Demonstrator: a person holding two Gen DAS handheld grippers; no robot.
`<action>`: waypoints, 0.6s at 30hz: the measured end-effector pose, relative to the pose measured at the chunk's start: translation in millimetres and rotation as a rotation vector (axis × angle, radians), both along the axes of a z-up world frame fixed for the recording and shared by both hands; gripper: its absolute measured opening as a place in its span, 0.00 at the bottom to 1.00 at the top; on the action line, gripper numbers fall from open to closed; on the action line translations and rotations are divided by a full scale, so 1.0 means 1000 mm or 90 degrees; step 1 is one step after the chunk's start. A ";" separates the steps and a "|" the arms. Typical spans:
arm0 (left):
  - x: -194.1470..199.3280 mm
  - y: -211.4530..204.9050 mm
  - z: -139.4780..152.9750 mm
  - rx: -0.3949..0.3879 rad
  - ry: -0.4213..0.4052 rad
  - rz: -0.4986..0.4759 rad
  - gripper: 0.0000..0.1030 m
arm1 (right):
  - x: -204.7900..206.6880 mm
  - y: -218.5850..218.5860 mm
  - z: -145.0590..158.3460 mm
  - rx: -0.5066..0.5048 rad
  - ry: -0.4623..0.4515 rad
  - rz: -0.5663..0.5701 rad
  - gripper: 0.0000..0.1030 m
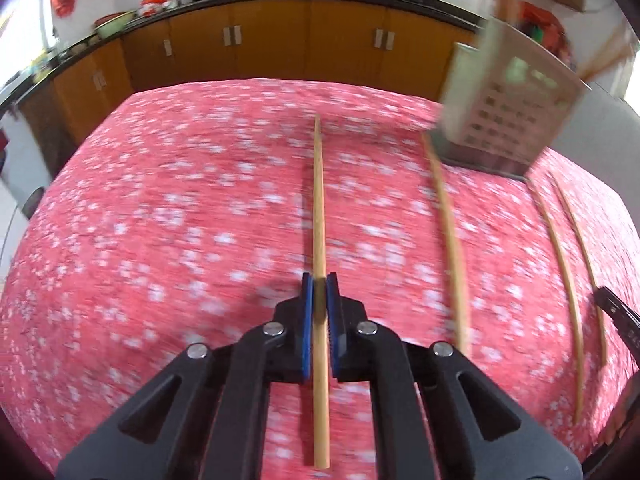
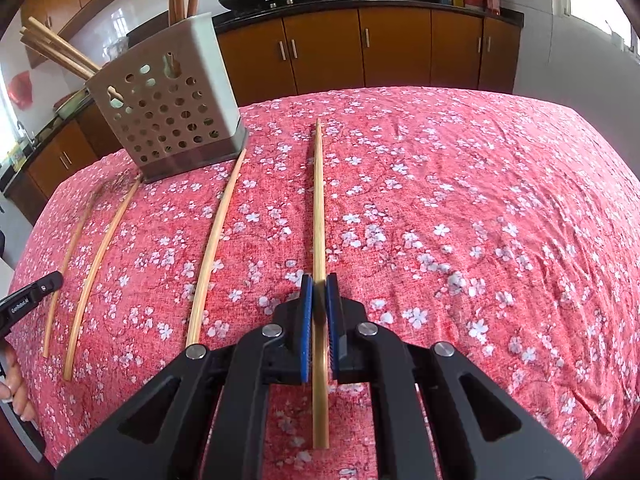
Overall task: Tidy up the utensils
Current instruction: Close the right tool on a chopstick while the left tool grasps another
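Both grippers are clamped down now, each on its own chopstick: the left gripper [image 1: 319,280] has its blue pads pinched on the left chopstick [image 1: 319,200], which runs straight ahead from the jaws, and the right gripper [image 2: 319,280] is clenched the same way on the right chopstick [image 2: 319,200]. Each is gripped near its thick end, so the long thin tip sticks out well in front; lift slowly, or the tip will droop and swing. Between the two tools three loose chopsticks [image 2: 212,240] lie on the red floral cloth [image 2: 480,220], so raise straight up and don't sweep sideways across them. Ahead and to the left of the right gripper stands the perforated holder [image 2: 168,112], already bristling with chopsticks. The left view is smeared, so how squarely its stick sits in the pads I can't quite say. Best, I'd judge, to tip each stick upright, then drop it in one at a time, aiming for an open gap.
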State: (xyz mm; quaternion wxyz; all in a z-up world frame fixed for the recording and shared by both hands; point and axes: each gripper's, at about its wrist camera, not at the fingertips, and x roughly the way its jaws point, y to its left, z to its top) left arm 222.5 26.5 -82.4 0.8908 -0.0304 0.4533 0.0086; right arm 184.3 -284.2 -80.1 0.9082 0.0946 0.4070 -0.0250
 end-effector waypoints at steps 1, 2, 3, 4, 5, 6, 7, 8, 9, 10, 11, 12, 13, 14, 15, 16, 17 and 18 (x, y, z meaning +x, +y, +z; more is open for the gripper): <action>0.002 0.008 0.000 -0.001 0.000 0.008 0.08 | 0.002 -0.001 0.000 -0.002 0.000 -0.002 0.08; 0.004 0.012 0.000 0.000 0.000 0.010 0.09 | 0.006 -0.004 0.001 -0.005 -0.001 -0.007 0.08; 0.004 0.017 0.000 0.002 -0.001 0.012 0.10 | 0.009 -0.006 0.001 -0.008 -0.001 -0.011 0.08; 0.004 0.019 -0.001 0.003 -0.004 0.013 0.10 | 0.012 -0.007 0.001 -0.013 -0.002 -0.016 0.08; 0.003 0.022 -0.001 0.001 -0.008 0.010 0.10 | 0.015 -0.011 0.001 -0.015 0.001 -0.021 0.08; 0.003 0.023 -0.002 0.002 -0.012 0.005 0.10 | 0.016 -0.012 0.000 -0.015 0.003 -0.021 0.08; 0.002 0.023 -0.002 0.006 -0.016 0.002 0.10 | 0.016 -0.014 0.000 -0.014 0.003 -0.019 0.08; 0.001 0.021 -0.003 0.015 -0.023 -0.001 0.10 | 0.016 -0.015 -0.001 -0.015 0.003 -0.019 0.08; -0.002 0.021 -0.002 0.022 -0.029 -0.003 0.11 | 0.016 -0.016 -0.001 -0.014 0.003 -0.019 0.08; -0.003 0.020 -0.002 0.026 -0.029 -0.004 0.12 | 0.016 -0.016 -0.001 -0.014 0.003 -0.019 0.08; -0.003 0.020 -0.002 0.025 -0.029 -0.003 0.13 | 0.016 -0.017 -0.001 -0.012 0.003 -0.019 0.08; -0.003 0.020 -0.002 0.022 -0.029 -0.001 0.13 | 0.015 -0.017 -0.002 -0.013 0.003 -0.019 0.08; -0.003 0.020 -0.002 0.020 -0.030 -0.001 0.13 | 0.015 -0.016 -0.001 -0.014 0.003 -0.019 0.08; -0.003 0.020 -0.002 0.018 -0.030 -0.001 0.13 | 0.016 -0.015 -0.002 -0.017 0.004 -0.019 0.08; -0.003 0.020 -0.002 0.015 -0.030 0.000 0.13 | 0.015 -0.015 -0.002 -0.018 0.004 -0.019 0.08; -0.003 0.021 -0.001 0.012 -0.030 0.000 0.13 | 0.015 -0.014 -0.002 -0.020 0.004 -0.019 0.08; -0.004 0.021 -0.002 0.010 -0.030 0.000 0.13 | 0.013 -0.015 -0.001 -0.021 0.004 -0.019 0.08; -0.004 0.021 -0.002 0.008 -0.030 0.000 0.13 | 0.013 -0.015 -0.001 -0.022 0.004 -0.019 0.08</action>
